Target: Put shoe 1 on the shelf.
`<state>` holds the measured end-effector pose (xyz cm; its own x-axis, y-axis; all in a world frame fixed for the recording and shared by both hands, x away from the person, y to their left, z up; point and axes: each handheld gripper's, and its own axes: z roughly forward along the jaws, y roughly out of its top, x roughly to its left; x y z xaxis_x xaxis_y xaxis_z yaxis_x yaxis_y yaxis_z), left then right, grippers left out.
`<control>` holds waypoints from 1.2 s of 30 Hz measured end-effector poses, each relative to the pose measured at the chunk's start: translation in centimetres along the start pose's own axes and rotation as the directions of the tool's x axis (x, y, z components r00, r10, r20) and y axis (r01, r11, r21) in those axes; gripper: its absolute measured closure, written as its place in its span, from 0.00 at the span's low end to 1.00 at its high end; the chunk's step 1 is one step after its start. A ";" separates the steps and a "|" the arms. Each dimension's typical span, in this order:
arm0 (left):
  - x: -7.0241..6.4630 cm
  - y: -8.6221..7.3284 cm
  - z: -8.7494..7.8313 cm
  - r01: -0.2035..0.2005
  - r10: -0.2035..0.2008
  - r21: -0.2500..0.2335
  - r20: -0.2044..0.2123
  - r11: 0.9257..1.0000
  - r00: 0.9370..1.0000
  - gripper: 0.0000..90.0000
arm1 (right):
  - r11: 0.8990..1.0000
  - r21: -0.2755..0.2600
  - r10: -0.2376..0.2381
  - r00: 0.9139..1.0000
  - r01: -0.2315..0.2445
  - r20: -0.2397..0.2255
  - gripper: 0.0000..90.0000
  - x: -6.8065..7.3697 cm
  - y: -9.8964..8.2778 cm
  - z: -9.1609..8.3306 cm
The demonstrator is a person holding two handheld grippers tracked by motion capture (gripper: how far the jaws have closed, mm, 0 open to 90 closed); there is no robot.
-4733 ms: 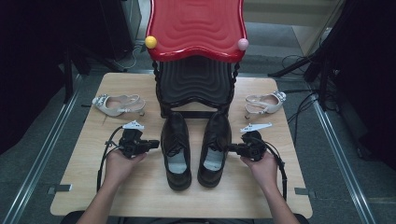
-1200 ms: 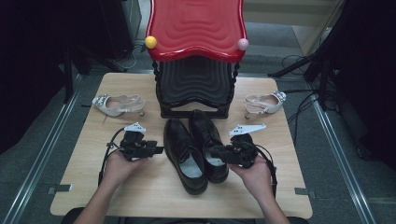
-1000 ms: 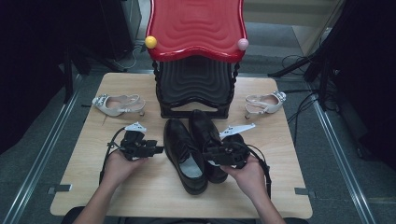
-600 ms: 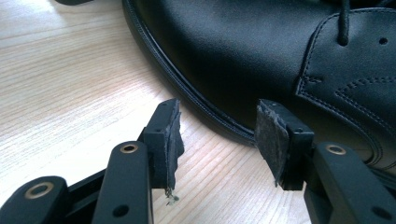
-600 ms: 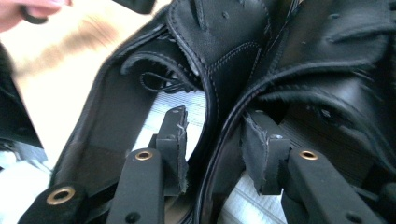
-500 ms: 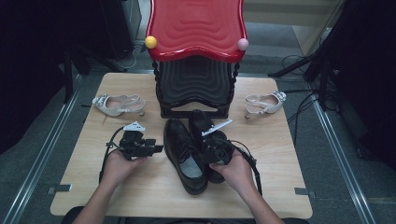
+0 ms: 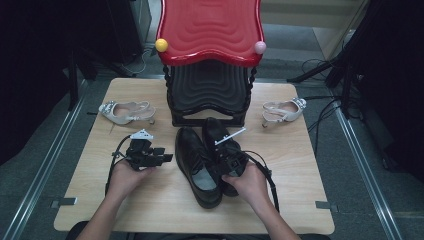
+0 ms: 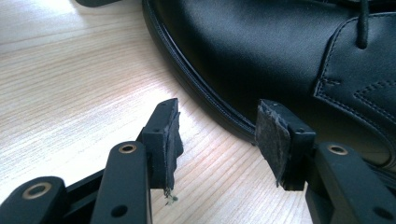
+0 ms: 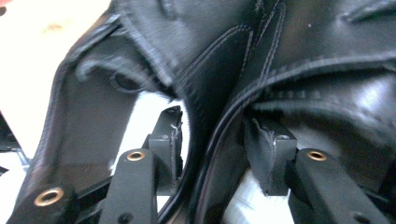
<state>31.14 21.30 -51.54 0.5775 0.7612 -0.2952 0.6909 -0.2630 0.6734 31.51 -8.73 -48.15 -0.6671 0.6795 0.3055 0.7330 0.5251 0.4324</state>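
Observation:
Two black leather lace-up shoes lie side by side at the table's middle, the left shoe (image 7: 197,167) touching the right shoe (image 7: 215,131). My right gripper (image 7: 228,161) sits over their heel ends. In the right gripper view its jaws straddle the two adjoining collar walls (image 9: 224,88), one jaw inside each shoe. The right gripper (image 9: 217,137) has just been opening, and a gap shows beside one pad. My left gripper (image 7: 167,157) rests open beside the left shoe. In the left gripper view this gripper (image 8: 217,126) has bare wood between its jaws, just short of the shoe's sole edge (image 8: 280,56).
A red wavy-topped stool (image 7: 210,30) stands at the back over a black ribbed base (image 7: 210,95), with a yellow ball (image 7: 161,45) and a pink ball (image 7: 260,47) on its corners. Pale heeled sandals lie at back left (image 7: 125,112) and back right (image 7: 282,111).
My right hand slid left and down from the right shoe's outer side to over the heel openings, and its jaws spread wider. The left hand and gripper kept still.

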 end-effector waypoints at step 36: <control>0.8 -0.2 -0.5 0.017 -0.017 -0.011 -0.022 1.000 1.000 0.55 | 0.967 -0.247 0.007 0.977 -0.060 -0.212 0.92 -1.8 2.3 -11.6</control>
<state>31.29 22.28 -51.57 0.5554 0.7788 -0.2916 0.6959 -0.2434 0.6756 32.82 -14.70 -37.85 -0.6750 0.5593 0.4813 0.7164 0.3405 0.6090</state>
